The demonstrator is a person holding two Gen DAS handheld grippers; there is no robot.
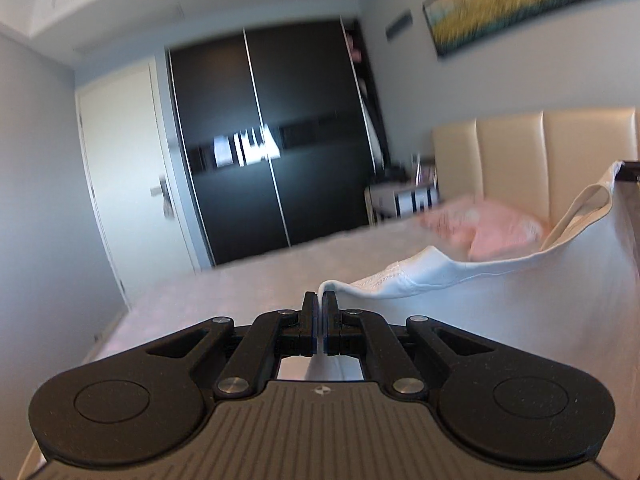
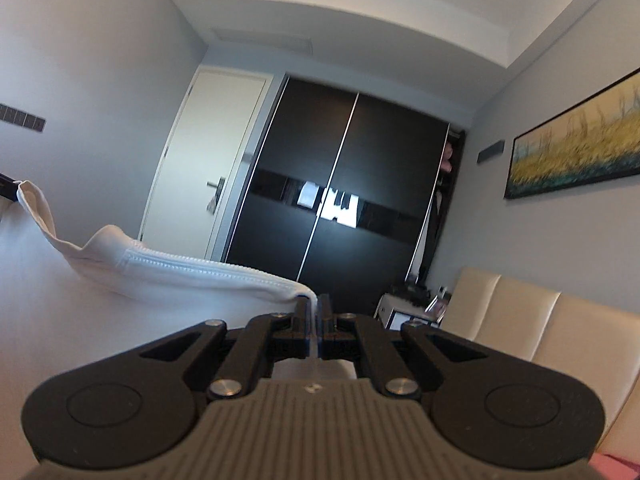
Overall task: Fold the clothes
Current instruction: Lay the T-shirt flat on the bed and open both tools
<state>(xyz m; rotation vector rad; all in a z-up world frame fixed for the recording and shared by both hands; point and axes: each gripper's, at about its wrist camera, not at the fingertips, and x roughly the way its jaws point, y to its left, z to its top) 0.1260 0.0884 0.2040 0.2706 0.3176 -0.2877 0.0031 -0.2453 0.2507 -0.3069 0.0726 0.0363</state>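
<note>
I hold a white garment point(image 1: 460, 280) stretched between my two grippers, above the bed point(image 1: 240, 280), which I take as my landmark for everything else. My left gripper point(image 1: 320, 300) has its fingers pinched together on one end of the garment's stitched hem, the cloth squeezed in the thin slit between them; my right gripper point(image 2: 314, 304) is clamped the same way on the other end, with white fabric showing between its fingers. From the left grip the hem runs out over the bed toward the cream headboard point(image 1: 520, 152) and sags in the middle, while the rest of the cloth hangs down as a broad white sheet toward the mattress. In the left wrist view the far end of the hem rises to a dark tip at the frame's edge, which I judge to be my other gripper. A pink piece point(image 1: 492, 228) lies on the bed near the headboard, beyond the garment; I cannot tell whether it is already folded. Past the foot side of the bed stand the dark wardrobe point(image 2: 340, 200) and the white door point(image 2: 200, 160). As I judge it, the fold of this garment has not really begun: it is only lifted and spread. Laying it flat on the bed, folding and stacking are all left.
</note>
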